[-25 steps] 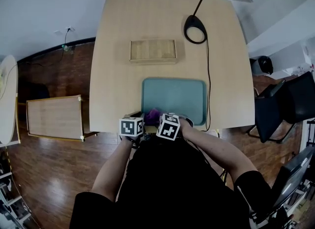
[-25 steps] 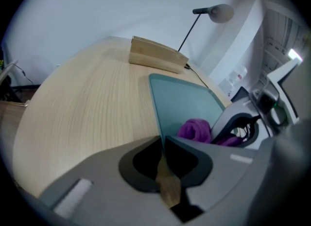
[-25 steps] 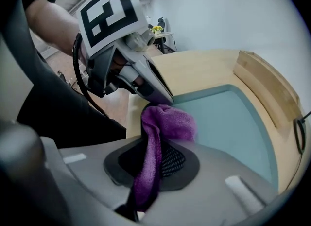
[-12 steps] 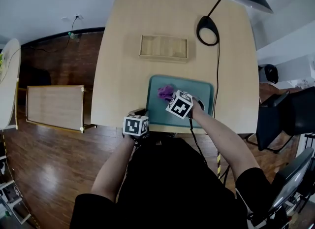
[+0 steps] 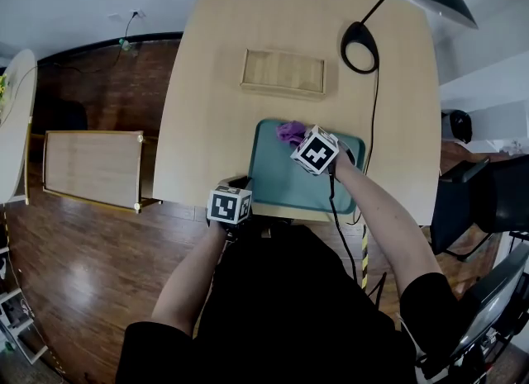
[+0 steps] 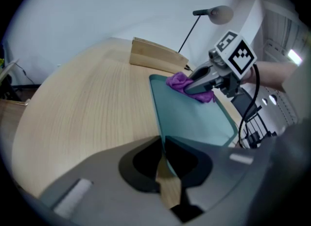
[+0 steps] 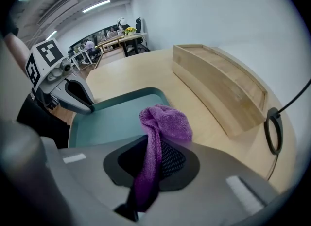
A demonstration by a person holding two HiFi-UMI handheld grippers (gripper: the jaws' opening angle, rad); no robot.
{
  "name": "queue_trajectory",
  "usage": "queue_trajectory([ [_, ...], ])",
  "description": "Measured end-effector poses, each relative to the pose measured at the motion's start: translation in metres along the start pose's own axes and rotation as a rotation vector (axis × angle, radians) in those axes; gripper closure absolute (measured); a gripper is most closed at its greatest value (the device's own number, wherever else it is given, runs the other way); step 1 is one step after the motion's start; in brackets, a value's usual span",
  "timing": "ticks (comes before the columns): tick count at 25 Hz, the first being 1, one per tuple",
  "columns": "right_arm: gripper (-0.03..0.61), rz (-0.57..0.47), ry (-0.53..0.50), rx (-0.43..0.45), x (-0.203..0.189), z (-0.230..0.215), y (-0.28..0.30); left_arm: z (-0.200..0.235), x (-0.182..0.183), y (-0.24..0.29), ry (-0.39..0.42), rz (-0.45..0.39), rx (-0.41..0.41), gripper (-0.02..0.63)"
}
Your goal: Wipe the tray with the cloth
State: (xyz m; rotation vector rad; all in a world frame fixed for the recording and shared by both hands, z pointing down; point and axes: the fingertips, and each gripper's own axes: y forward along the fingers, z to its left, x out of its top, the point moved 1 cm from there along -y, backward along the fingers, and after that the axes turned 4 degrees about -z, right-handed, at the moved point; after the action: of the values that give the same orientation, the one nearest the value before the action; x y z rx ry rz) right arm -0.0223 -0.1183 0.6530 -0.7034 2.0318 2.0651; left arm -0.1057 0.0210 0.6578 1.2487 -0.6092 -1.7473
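Right gripper view: right gripper [image 7: 153, 166] pinches the cloth [image 7: 165, 120], likely soft and light, over the far edge of the tray [image 7: 116, 106]; left gripper [image 6: 163, 154] clamps its stiff near rim.

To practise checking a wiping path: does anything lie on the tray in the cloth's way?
Nothing visible does. The tray is bare ahead of the cloth, which the right gripper holds at its far corner. The left gripper only clamps the near rim.
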Motion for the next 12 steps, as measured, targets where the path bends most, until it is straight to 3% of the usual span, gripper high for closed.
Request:
queue_trajectory([
  [5, 0.529, 0.010, 0.061, 0.046, -0.023, 0.029, 0.004, 0.000, -0.002, 0.001, 0.000, -0.004, -0.005, 0.563],
  [12, 0.529, -0.017, 0.096, 0.151, -0.046, 0.106, -0.011, 0.002, 0.000, 0.000, 0.009, -0.019, 0.027, 0.564],
])
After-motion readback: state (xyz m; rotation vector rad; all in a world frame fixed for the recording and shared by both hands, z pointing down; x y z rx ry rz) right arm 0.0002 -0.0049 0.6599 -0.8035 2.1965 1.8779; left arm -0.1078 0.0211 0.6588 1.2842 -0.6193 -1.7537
